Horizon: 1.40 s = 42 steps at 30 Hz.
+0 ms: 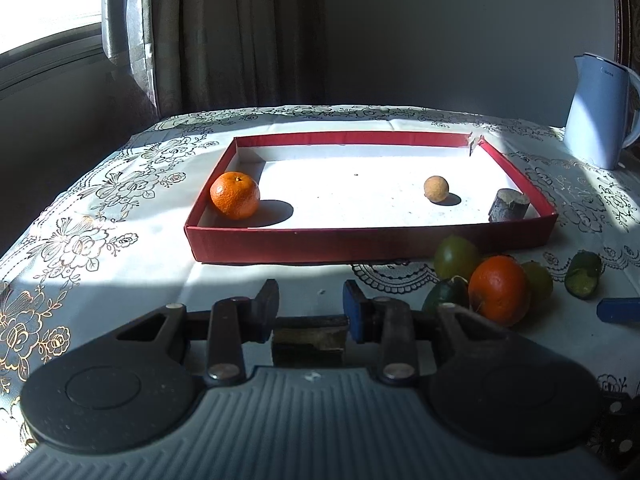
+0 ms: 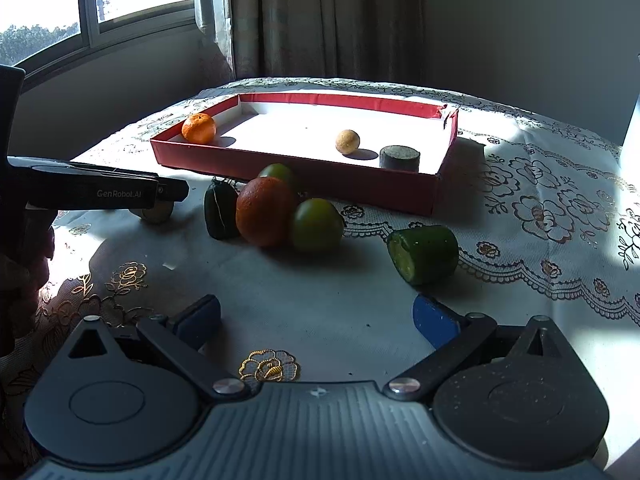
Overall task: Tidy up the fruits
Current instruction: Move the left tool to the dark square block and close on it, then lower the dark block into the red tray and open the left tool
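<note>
A red tray [image 1: 360, 244] [image 2: 304, 180] holds a mandarin [image 1: 235, 195] [image 2: 199, 128], a small tan ball [image 1: 436, 188] [image 2: 347, 141] and a brown stump piece [image 1: 509, 205] [image 2: 399, 158]. In front of it lie an orange [image 1: 499, 290] [image 2: 265, 211], two green round fruits [image 1: 456, 256] [image 2: 317, 225], a dark green piece [image 1: 446, 296] [image 2: 220, 211] and a cut cucumber piece [image 1: 584, 275] [image 2: 423, 254]. My left gripper [image 1: 311, 310] [image 2: 160, 204] is shut on a small brown chunk [image 1: 309, 342], low over the cloth. My right gripper [image 2: 316, 322] is open and empty, near the cucumber piece.
A pale blue kettle [image 1: 598, 112] stands at the back right. The table wears a white cloth with gold flowers [image 2: 540, 208]. Curtains [image 1: 224, 32] and a window [image 2: 48, 4] are behind the table. One blue right fingertip [image 1: 618, 310] shows in the left wrist view.
</note>
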Each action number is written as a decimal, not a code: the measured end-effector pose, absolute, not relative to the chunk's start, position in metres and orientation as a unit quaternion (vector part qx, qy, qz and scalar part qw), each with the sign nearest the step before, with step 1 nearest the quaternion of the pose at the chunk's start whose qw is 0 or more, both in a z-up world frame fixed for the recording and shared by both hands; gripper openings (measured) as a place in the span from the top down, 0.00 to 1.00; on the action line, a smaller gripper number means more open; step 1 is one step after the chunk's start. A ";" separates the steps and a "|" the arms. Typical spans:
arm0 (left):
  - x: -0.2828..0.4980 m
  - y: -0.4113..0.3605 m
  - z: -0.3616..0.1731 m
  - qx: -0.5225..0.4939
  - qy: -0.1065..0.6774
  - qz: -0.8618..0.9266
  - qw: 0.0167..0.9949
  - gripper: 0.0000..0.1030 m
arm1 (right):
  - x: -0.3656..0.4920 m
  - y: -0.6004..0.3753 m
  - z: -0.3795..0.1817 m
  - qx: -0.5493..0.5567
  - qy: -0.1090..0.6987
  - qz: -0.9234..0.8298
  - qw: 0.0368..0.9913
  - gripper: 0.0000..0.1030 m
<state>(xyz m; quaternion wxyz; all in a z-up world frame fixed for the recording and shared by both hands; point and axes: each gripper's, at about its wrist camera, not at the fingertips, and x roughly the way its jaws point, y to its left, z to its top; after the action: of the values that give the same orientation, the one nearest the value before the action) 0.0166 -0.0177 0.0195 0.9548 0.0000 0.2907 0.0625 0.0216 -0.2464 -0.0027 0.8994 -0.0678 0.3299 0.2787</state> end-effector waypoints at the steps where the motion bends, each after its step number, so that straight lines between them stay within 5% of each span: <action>1: 0.018 -0.018 0.023 0.003 0.287 0.065 0.956 0.71 | 0.022 -0.246 -0.003 -0.068 0.330 0.279 0.899 0.00; 15: 0.046 -0.030 0.058 0.022 0.267 0.065 0.961 0.77 | 0.023 -0.250 -0.002 -0.057 0.329 0.284 0.899 0.00; 18: 0.030 -0.034 0.055 0.029 0.259 0.067 0.963 0.53 | 0.024 -0.251 -0.002 -0.052 0.329 0.285 0.899 0.00; 19: 0.026 -0.035 0.053 0.033 0.256 0.069 0.964 0.52 | 0.024 -0.251 -0.002 -0.051 0.329 0.286 0.899 0.00; 27: 0.013 -0.029 0.017 0.019 0.300 0.078 0.951 0.53 | 0.024 -0.252 -0.001 -0.046 0.328 0.288 0.898 0.00; 29: 0.014 -0.027 0.010 0.012 0.308 0.075 0.948 0.71 | 0.024 -0.252 -0.001 -0.046 0.328 0.288 0.898 0.00; 42: 0.044 -0.034 0.047 0.027 0.258 0.070 0.963 0.71 | 0.024 -0.253 -0.001 -0.043 0.328 0.288 0.898 0.00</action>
<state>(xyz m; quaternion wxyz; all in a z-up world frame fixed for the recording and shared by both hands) 0.0441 -0.0340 0.0474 0.9632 0.0273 0.2580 0.0701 0.0241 -0.2526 -0.0013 0.8984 -0.0431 0.3283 0.2884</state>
